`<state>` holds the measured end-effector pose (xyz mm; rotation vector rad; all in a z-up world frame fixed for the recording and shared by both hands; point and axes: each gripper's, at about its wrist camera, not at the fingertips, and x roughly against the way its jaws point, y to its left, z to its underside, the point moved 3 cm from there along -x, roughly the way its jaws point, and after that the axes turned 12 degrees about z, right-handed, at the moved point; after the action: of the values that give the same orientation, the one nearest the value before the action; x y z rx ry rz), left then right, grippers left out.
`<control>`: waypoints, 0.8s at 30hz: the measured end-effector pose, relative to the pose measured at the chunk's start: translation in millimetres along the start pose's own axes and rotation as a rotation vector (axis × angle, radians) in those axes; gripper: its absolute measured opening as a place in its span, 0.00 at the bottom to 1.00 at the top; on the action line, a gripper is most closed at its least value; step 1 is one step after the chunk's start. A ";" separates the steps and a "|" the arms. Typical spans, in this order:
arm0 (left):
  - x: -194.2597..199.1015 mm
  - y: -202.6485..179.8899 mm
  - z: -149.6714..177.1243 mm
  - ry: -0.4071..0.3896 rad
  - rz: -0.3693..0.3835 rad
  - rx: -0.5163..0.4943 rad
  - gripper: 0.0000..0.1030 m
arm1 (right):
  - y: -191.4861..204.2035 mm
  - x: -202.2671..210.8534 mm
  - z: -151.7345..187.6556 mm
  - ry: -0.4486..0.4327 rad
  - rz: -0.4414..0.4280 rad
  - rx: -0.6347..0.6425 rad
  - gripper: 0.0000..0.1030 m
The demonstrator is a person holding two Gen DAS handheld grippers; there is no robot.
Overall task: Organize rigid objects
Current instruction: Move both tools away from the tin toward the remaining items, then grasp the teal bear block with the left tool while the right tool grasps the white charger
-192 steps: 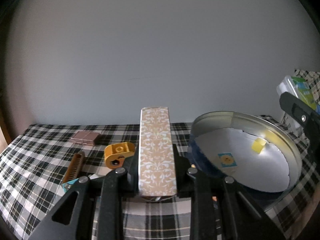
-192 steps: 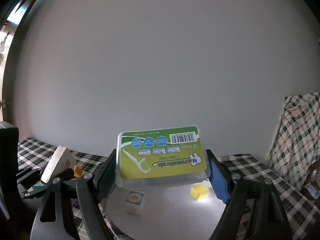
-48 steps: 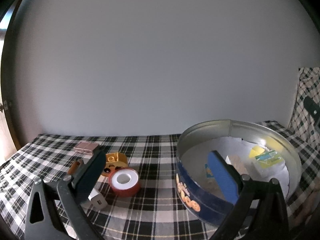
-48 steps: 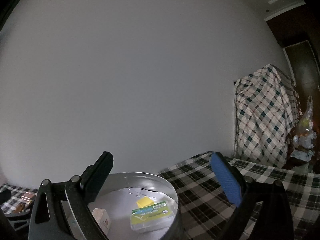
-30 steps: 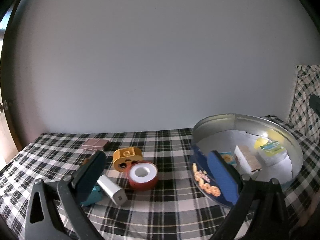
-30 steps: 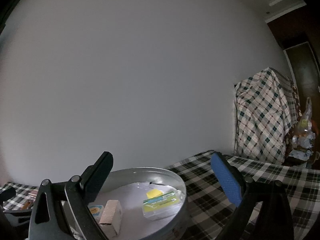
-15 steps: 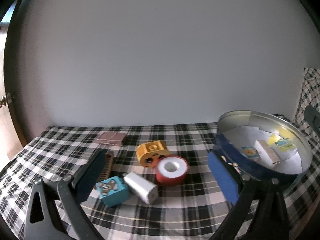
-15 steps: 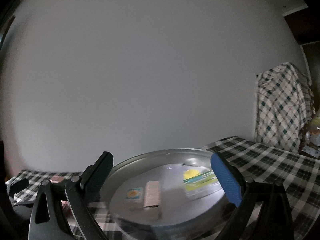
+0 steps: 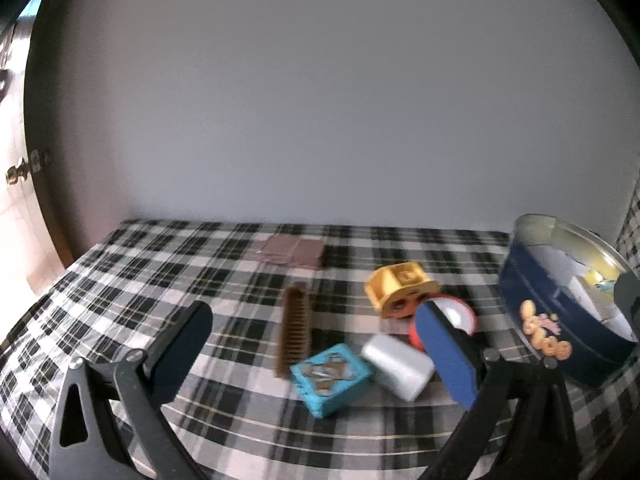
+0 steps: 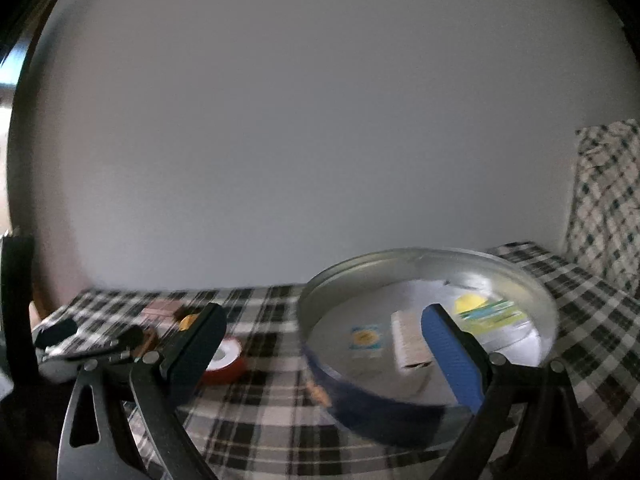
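The left gripper (image 9: 314, 350) is held with jaws spread wide, empty; the right gripper (image 10: 326, 344) is likewise spread, empty.

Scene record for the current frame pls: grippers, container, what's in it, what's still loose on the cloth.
left gripper: open, empty, over the loose items
right gripper: open, empty, facing the tin
tin: round, blue wall, on the checked cloth
in tin: green-label box, pale box, yellow piece, printed cube
loose: teal block, white block, red tape roll, orange block, comb, brown flat piece
blur: right view smeared
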<state>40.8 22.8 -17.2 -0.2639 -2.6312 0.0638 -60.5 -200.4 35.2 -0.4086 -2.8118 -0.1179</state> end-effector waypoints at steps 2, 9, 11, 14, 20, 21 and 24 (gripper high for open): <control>-3.3 14.4 -0.1 0.018 -0.012 0.004 0.99 | 10.5 -0.5 1.5 0.009 -0.030 0.022 0.97; -12.4 69.9 -0.5 0.076 -0.091 0.103 0.99 | 47.2 -9.3 10.2 0.084 -0.131 0.120 0.96; -12.0 80.7 -1.5 0.076 -0.120 0.108 0.99 | 57.0 -11.6 12.6 0.115 -0.154 0.129 0.94; -12.1 92.0 -2.4 0.078 -0.140 0.110 0.99 | 72.9 -17.3 17.9 0.176 -0.195 0.151 0.86; -13.6 101.5 -5.4 0.088 -0.120 0.114 0.99 | 108.4 -38.5 34.7 0.320 -0.277 0.226 0.64; -14.2 102.0 -5.6 0.091 -0.116 0.110 0.99 | 113.2 -43.0 37.8 0.348 -0.283 0.238 0.57; -14.1 104.5 -7.3 0.099 -0.104 0.097 0.99 | 125.4 -57.5 48.6 0.447 -0.326 0.254 0.49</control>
<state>74.7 122.4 -27.1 -0.0943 -2.5300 0.1392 15.0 -89.8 -23.7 0.1254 -2.3840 0.0727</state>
